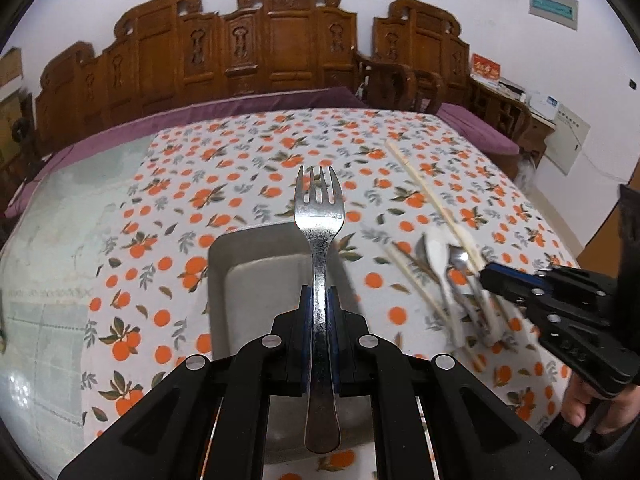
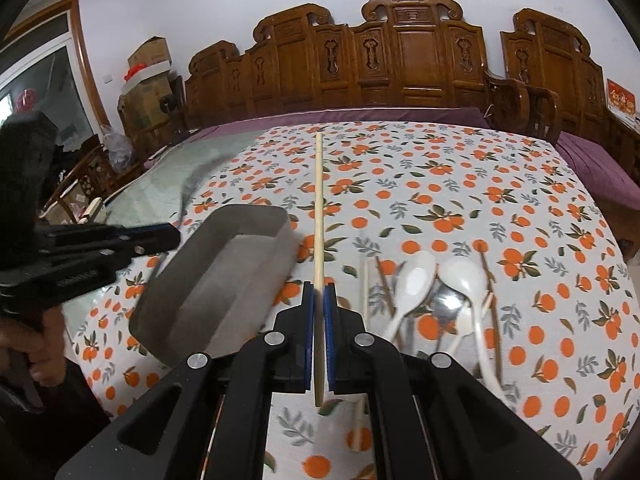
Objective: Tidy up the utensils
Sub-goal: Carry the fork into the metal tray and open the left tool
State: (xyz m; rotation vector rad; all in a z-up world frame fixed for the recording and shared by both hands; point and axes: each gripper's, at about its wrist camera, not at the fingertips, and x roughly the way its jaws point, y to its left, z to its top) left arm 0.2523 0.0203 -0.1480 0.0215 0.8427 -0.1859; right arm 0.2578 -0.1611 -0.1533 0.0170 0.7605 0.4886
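Left gripper (image 1: 320,300) clamped on fork (image 1: 320,216), tines forward — directly over tray (image 1: 218,280). Right gripper (image 2: 319,304) clamped on chopstick (image 2: 318,208) — beside tray.

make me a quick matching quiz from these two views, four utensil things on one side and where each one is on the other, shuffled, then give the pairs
Things:
1. fork
2. chopstick
3. white spoons
4. grey tray

Places:
A. lying loose on the orange-print cloth
B. clamped in the right hand-held gripper
C. on the cloth, no utensils visible inside
D. clamped in the left hand-held gripper

Pairs: 1-D, 2-B, 3-A, 4-C
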